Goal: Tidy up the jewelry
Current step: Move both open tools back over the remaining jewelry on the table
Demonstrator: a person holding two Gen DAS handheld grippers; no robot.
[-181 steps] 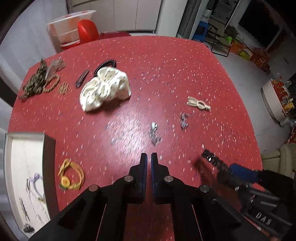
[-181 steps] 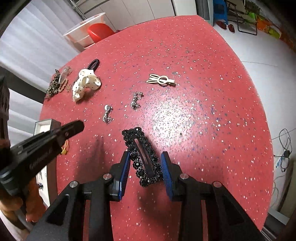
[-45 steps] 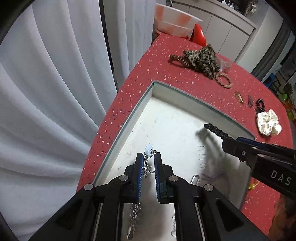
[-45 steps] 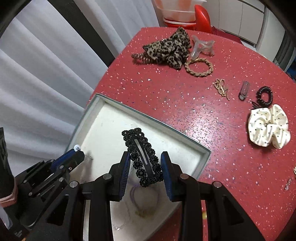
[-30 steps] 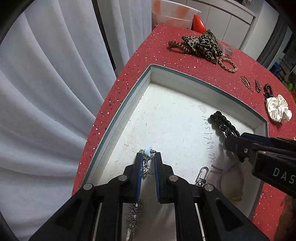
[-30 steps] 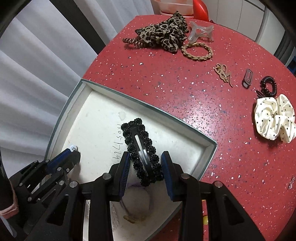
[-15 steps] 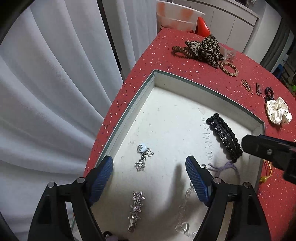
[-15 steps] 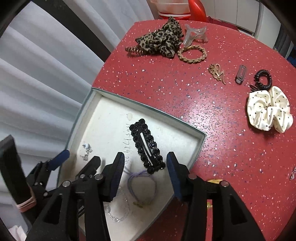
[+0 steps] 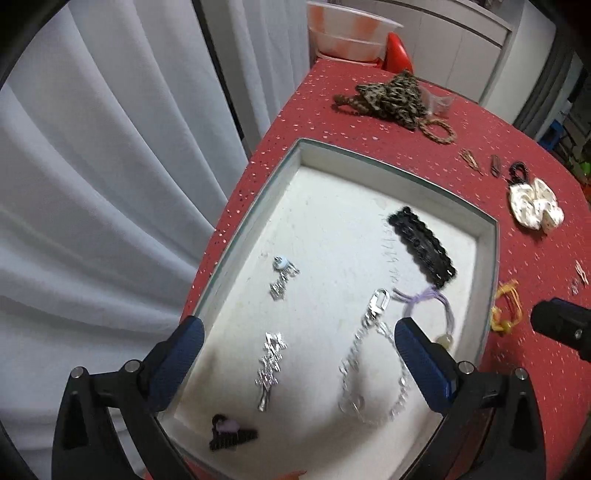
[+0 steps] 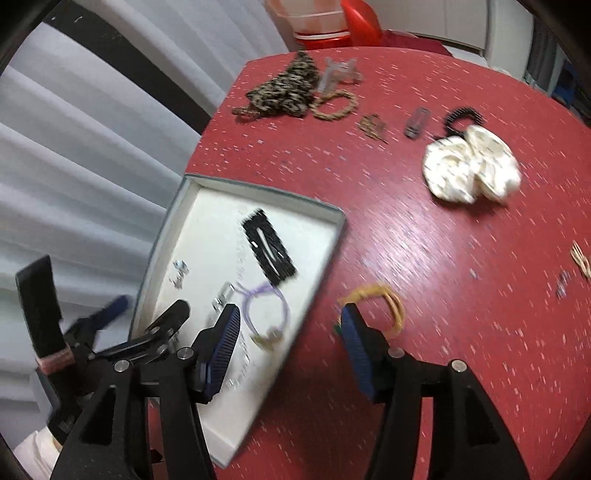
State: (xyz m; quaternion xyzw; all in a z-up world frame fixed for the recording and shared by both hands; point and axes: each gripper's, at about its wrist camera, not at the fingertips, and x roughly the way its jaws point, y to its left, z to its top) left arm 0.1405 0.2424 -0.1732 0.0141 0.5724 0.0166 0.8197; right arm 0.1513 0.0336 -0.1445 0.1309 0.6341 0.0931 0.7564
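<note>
Left wrist view showed the left gripper (image 9: 295,341) wide and empty above the tray (image 9: 491,258), its jaws just opened, the dropped earring (image 9: 282,277) lying beyond them; the right gripper (image 10: 290,341), jaws also just parted around nothing, had the black hair clip (image 10: 267,249) lying beyond them, so both should lift straight clear.

The tabletop (image 9: 524,369) is red with pale speckles and has a rounded edge. To its left, a white curtain (image 9: 110,184) hangs in deep folds, and a dark upright strip (image 10: 147,74) shows between the folds in the right wrist view. Beyond the far edge of the tabletop stands a clear plastic tub (image 9: 351,35) with an orange tint. A red rounded thing (image 9: 397,51), perhaps a chair back, is just beside the tub. Behind them runs a row of pale cabinet doors (image 9: 461,48). At the far right, blurred, small coloured things (image 9: 569,129) sit on a pale floor.
</note>
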